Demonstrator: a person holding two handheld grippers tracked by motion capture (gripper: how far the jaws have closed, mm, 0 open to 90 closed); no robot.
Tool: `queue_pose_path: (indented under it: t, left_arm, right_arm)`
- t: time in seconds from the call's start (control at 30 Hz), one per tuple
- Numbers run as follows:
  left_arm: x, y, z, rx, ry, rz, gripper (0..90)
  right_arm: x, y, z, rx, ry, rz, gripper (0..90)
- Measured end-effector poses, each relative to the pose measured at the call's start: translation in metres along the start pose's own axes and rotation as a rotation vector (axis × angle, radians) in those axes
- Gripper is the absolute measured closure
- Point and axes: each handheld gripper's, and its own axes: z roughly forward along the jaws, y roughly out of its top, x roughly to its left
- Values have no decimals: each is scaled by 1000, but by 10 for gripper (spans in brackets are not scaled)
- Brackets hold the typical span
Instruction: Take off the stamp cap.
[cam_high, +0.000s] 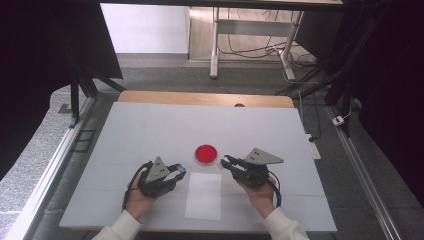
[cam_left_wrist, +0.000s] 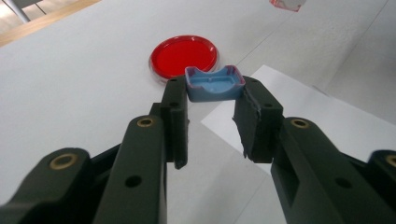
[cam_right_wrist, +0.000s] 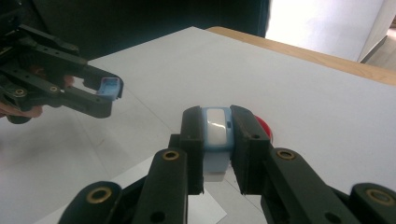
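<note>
left tongs (cam_high: 181, 168): clamped on a small blue cap (cam_left_wrist: 214, 84), pinched at the tips, hollow side up; in the high view the blue bit shows at the tips, just left of the white sheet's top edge
right tongs (cam_high: 223, 160): clamped on a pale blue box (cam_right_wrist: 216, 127) with a white window on top, held between the pads, lifted off the table; tips sit just right of the red dish
gap between tongs: tips point toward each other, apart, not touching; in the right gripper view the left tongs (cam_right_wrist: 108, 91) with the cap show off to the upper left
red dish (cam_high: 206, 154): round, flat, clear rim, on the table, just above the sheet, between and a bit beyond both tips; nothing touching it
white sheet (cam_high: 203, 196): flat on the table between the two hands, near the front edge
table (cam_high: 150, 125): white cover, wooden strip along the far edge
open room: far half bare, wide bare bands left and right of the hands; hands close to the front edge
counts: tongs 2; blue cap 1; pale blue box 1; red dish 1; white sheet 1; hands 2
</note>
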Motion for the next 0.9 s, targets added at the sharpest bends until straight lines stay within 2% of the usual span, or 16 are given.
queue_pose_path:
  t: [0.37,0.67,0.9]
  left_arm:
    - [11,-17,-22,-5,25,-48,656]
    - [18,-33,-45,-10,64,-80,655]
    - [22,-40,-50,-2,85,-92,656]
  right_arm:
    - [-3,-1,-2,5,-17,-14,754]
    - [-7,-1,-5,-3,-34,-11,754]
    - [-8,-1,-5,-6,-29,-18,754]
